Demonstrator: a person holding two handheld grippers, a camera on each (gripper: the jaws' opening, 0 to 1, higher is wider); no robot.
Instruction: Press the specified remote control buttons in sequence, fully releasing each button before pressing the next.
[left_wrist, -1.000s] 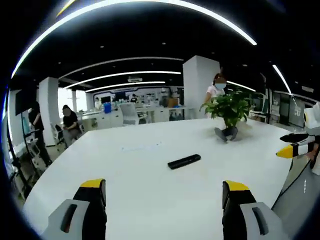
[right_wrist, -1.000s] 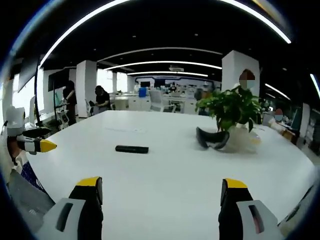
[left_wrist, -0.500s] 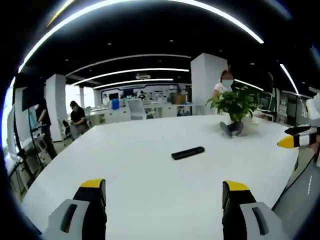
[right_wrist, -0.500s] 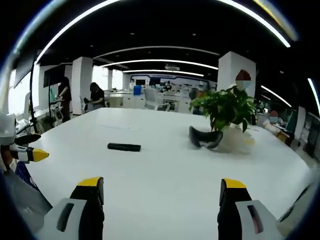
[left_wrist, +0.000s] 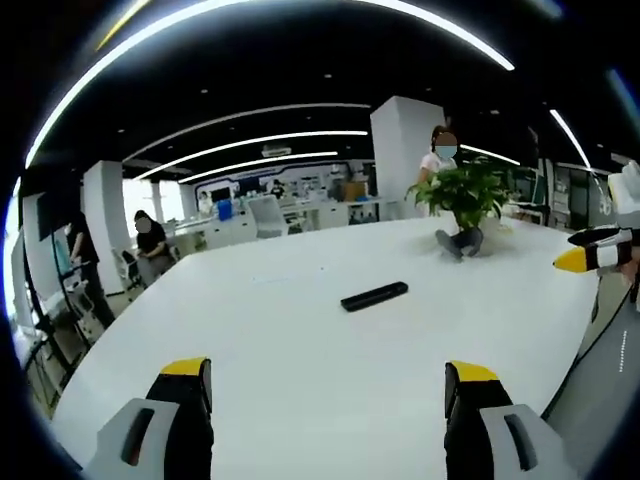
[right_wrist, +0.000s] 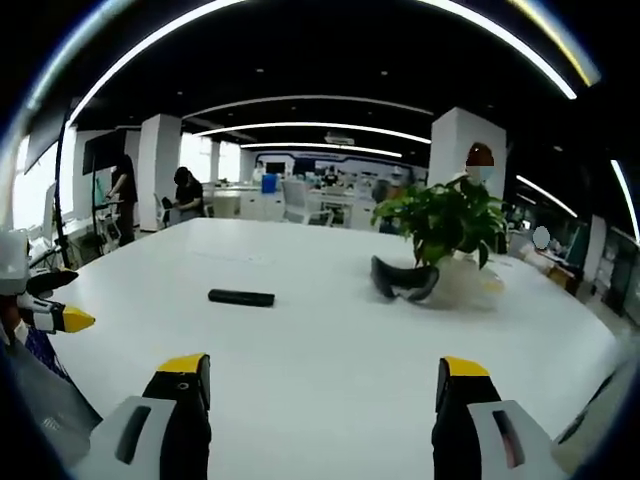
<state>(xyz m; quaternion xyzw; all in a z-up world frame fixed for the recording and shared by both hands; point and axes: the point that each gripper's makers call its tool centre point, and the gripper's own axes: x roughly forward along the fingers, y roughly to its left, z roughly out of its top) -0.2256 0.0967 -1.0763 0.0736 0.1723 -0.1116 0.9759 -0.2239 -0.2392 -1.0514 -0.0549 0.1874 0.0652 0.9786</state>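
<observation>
A slim black remote control (left_wrist: 374, 296) lies flat on the big white table (left_wrist: 280, 330), well ahead of my left gripper (left_wrist: 328, 385), whose yellow-tipped jaws stand wide apart with nothing between them. The right gripper view has the same remote (right_wrist: 241, 297) left of centre, far beyond my right gripper (right_wrist: 322, 381), which is also open and holds nothing. The right gripper (left_wrist: 590, 258) pokes in at the right edge of the left gripper view. The left gripper (right_wrist: 50, 318) shows at the left edge of the right gripper view.
A potted green plant (right_wrist: 447, 222) stands on the table's far side, with a dark curved headset-like object (right_wrist: 404, 281) at its foot. People (left_wrist: 152, 236) and desks fill the office beyond the table. The table edge (left_wrist: 580, 345) runs close on the right.
Both cameras shifted slightly, so the remote and plant drift a little in each view. The remote itself lies where it was, and both grippers stay open.
</observation>
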